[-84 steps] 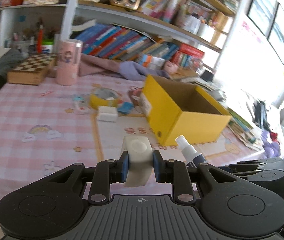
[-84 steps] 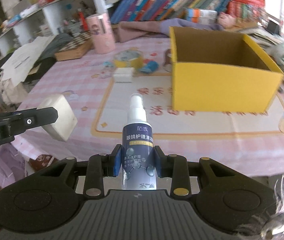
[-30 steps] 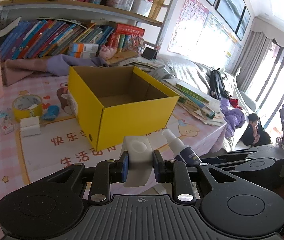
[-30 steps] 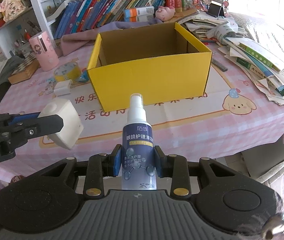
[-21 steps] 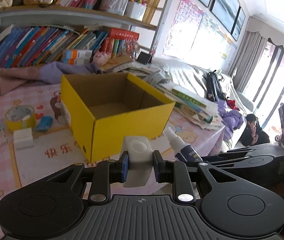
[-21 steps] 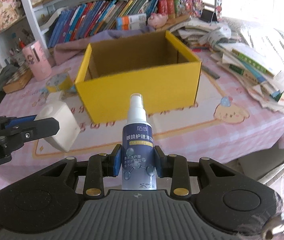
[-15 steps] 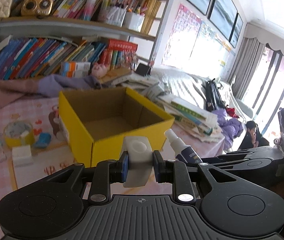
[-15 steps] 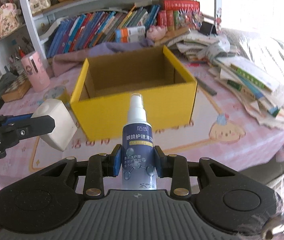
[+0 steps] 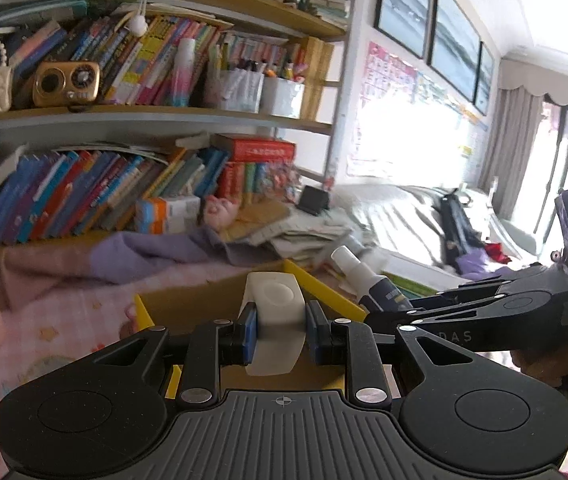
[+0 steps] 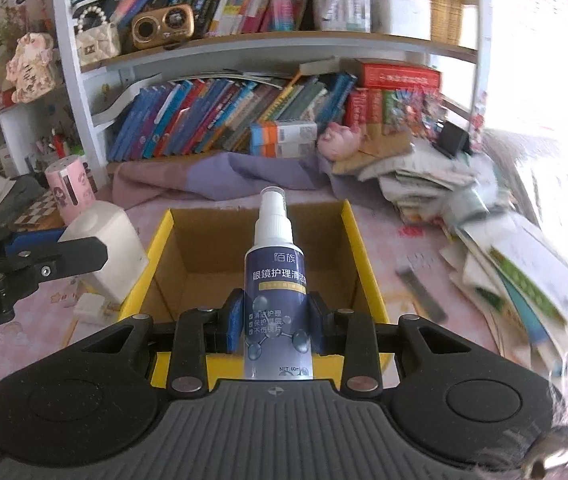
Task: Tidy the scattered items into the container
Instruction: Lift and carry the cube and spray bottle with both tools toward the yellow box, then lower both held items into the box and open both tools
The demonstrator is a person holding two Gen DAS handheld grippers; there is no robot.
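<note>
The yellow box (image 10: 258,254), one in number, is being seen open-topped on the pink checked tabletop (image 10: 407,240), with plain brown cardboard inside and nothing visible in the part of its interior that is shown. One white block (image 9: 276,322) is being gripped by the left tongs (image 9: 279,334); the blue pads are being pressed against its two sides. The block is being noted as rounded at the corners, with a shallow circular dimple on its upper face. In the right wrist view this block (image 10: 104,254) is being held just beside the box's left wall, above the tabletop.

One spray bottle (image 10: 276,300) is being gripped by the right tongs (image 10: 276,326), upright between the pads. It is being recorded as dark blue with white printed characters, a white neck and a clear cap. It is being held over the near edge of the box. In the left wrist view the same bottle (image 9: 367,280) is being seen tilted, beside the box's right wall.

One small white item (image 10: 92,308) is being observed lying on the tabletop, left of the box. One pink cylindrical container (image 10: 70,190) is being observed standing further back, near one chessboard (image 10: 40,208). Two shelves of books are being seen behind.
</note>
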